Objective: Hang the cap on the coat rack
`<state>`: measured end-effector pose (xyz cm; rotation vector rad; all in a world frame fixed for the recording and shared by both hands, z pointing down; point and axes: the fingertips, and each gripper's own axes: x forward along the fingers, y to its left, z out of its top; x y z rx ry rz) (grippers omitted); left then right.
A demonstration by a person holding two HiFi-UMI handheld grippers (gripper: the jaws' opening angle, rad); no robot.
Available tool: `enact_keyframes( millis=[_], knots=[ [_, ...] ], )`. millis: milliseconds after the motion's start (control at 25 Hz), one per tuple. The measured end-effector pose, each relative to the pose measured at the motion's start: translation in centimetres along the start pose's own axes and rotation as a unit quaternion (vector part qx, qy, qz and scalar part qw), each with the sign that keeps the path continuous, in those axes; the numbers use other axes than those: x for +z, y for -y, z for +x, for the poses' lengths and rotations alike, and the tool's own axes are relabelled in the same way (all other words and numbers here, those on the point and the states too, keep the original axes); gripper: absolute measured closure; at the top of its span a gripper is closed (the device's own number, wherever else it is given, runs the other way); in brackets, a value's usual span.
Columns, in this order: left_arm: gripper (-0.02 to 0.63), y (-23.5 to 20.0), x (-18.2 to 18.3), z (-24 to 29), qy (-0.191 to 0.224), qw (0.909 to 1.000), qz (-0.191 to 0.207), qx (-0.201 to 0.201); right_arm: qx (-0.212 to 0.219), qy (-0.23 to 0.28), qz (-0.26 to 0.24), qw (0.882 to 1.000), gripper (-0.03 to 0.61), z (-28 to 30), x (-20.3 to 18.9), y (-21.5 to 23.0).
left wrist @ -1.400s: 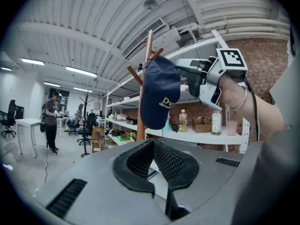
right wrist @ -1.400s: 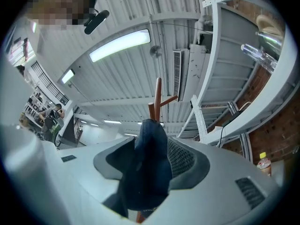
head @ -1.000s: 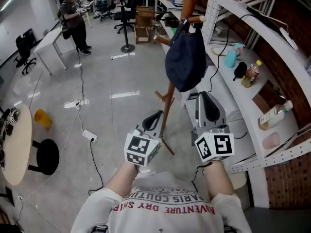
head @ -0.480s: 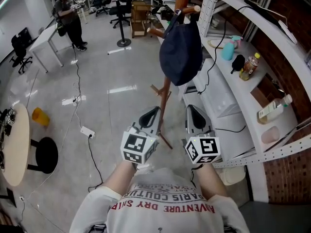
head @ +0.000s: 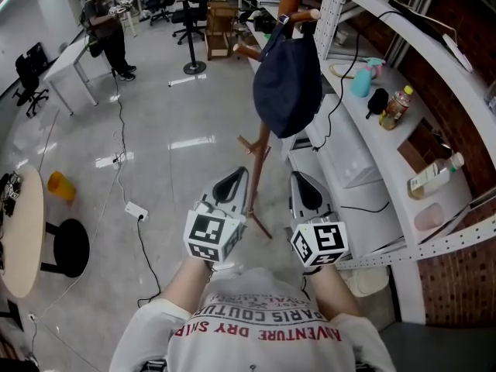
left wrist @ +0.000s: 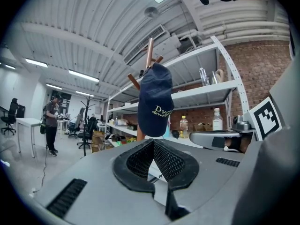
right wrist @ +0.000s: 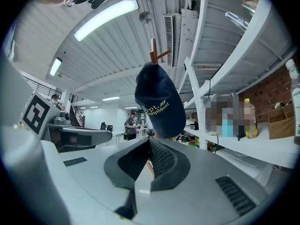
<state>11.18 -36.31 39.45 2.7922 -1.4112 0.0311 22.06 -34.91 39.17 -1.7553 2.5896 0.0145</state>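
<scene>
The dark blue cap hangs on a peg of the wooden coat rack, free of both grippers. It also shows in the left gripper view as the cap on the rack's top, and in the right gripper view as the cap. My left gripper and right gripper are held low, close to my body, well short of the cap. Both point at the rack. The left gripper is shut with nothing in it. The right gripper is also shut and empty.
White metal shelving runs along the right with bottles and a teal cup. A person stands far off at the top left. A round table and black stool sit left. A power strip and cable lie on the floor.
Both grippers have drawn back and down toward my body, away from the cap. The cap stays hanging on the rack.
</scene>
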Motion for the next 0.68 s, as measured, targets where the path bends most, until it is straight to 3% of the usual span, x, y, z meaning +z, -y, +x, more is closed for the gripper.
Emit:
enact_keyframes(
  millis=[680],
  knots=[
    [0.609, -0.06, -0.21, 0.57, -0.003, 0.9999, 0.003, -0.010, -0.003, 0.002, -0.006, 1.000, 0.565, 0.63, 0.34, 0.22]
  ],
)
